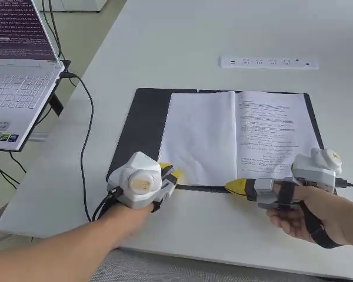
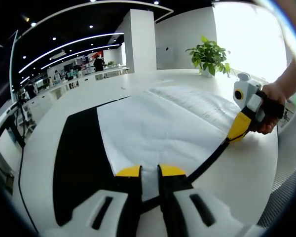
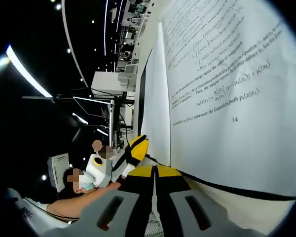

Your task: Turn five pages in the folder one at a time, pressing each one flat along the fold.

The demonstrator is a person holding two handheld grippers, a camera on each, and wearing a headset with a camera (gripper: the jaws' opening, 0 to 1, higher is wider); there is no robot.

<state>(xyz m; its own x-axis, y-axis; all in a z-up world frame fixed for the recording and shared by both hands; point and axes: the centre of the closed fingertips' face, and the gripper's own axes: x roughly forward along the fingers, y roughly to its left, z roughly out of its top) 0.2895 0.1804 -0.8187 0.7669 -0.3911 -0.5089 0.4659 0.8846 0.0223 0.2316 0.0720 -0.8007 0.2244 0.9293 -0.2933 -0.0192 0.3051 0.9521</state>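
A black folder point(image 1: 141, 123) lies open on the white table, with a blank page point(image 1: 197, 135) on its left and a printed page point(image 1: 273, 132) on its right. My left gripper point(image 1: 172, 174) rests at the blank page's front left corner. Its jaws stand a narrow gap apart in the left gripper view point(image 2: 150, 171), with the blank page point(image 2: 153, 128) just ahead of them. My right gripper point(image 1: 229, 187) lies shut at the folder's front edge below the fold, tips pointing left. Its own view shows the gripper point(image 3: 153, 170) with jaws together beside the printed page point(image 3: 227, 74).
An open laptop point(image 1: 17, 70) stands at the far left, and its black cable point(image 1: 88, 135) runs down beside the folder. A white power strip point(image 1: 267, 62) lies behind the folder. The table's front edge point(image 1: 223, 264) is close behind both hands.
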